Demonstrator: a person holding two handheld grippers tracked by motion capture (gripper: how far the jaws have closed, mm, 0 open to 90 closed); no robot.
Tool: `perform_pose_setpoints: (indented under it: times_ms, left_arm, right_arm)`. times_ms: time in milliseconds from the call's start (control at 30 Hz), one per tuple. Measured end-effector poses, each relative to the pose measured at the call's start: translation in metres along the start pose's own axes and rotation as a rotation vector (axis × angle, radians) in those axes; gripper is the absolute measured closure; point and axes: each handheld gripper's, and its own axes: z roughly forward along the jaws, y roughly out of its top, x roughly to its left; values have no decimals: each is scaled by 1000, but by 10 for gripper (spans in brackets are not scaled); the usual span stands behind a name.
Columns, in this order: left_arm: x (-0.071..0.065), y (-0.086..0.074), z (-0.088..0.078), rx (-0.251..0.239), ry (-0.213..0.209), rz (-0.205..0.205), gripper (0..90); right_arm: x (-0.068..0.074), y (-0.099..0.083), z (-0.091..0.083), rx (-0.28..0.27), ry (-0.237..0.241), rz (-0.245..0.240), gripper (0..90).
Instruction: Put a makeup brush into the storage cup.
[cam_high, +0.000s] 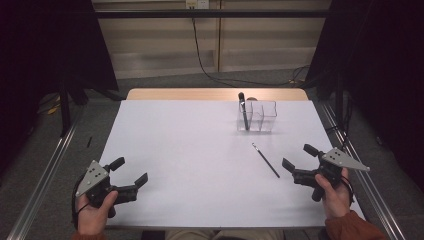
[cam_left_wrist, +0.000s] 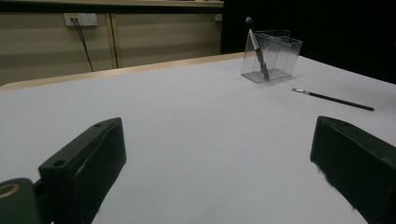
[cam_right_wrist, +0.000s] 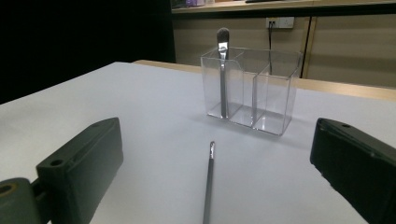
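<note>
White table (cam_high: 190, 165), thin brush (cam_high: 265, 160) near right hand-held gripper (cam_high: 298, 161)

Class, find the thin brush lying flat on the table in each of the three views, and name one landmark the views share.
High view: the thin brush lies right of centre, just left of the right tool.
Left gripper view: far right, beyond the jaws.
Right gripper view: bottom centre, between the jaws.
Shared landmark: the clear organizer holding an upright brush.

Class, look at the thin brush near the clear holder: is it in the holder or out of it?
Out. The thin brush lies flat on the white table, short of the clear holder, ahead of the open right gripper.
</note>
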Motion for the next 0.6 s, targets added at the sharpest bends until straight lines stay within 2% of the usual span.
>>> perform_pose_setpoints:
  times_ms: [233, 433, 600]
  left_arm:
    - [1, -1, -1, -4, 6, -7, 36]
    - [0, 0, -1, 3, 9, -1, 36]
    - [1, -1, -2, 1, 10, -5, 36]
  right_arm:
    - [-1, 3, 6, 9, 15, 1, 10]
    - [1, 6, 13, 22, 38, -34, 4]
    - [2, 11, 21, 27, 46, -37, 3]
